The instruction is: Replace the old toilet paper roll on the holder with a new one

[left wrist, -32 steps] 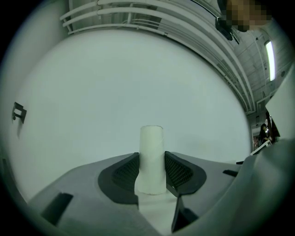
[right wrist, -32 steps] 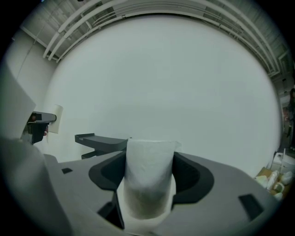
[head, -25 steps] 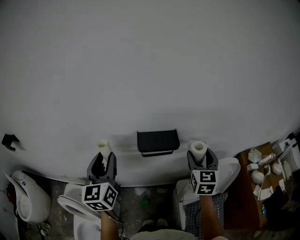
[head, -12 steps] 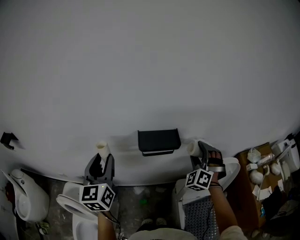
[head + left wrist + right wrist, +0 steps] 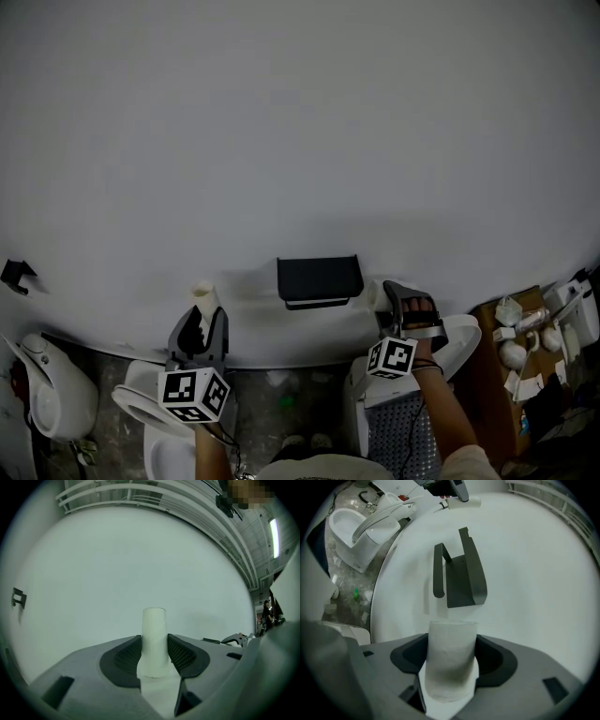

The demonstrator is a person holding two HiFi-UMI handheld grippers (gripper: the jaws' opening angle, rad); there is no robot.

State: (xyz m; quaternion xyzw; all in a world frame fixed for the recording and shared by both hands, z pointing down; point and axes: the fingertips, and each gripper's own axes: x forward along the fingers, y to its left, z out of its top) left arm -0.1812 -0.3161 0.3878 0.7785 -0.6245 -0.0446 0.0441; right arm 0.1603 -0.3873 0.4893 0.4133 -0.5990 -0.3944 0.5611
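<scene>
Straight ahead on the white wall (image 5: 300,141), the black holder (image 5: 319,279) sits at the middle of my head view. At its 8 o'clock my left gripper (image 5: 199,319) points at the wall. Its fingers (image 5: 123,657) are closed partway onto a slim pale tube (image 5: 153,641), which stands upright between the pads with its top end well clear above them. At the holder's 3 o'clock my right gripper (image 5: 405,300) lies rolled onto its side, its fingers (image 5: 408,657) spread wide yet pressing both flanks of a thicker white roll (image 5: 451,665). From the head view, that roll's free end points toward 9 o'clock, near the holder's right edge but apart from it. Through the right gripper view the holder shows just beyond the roll, at 12 o'clock. A toilet (image 5: 141,412) stands at the left gripper's 6 o'clock.
</scene>
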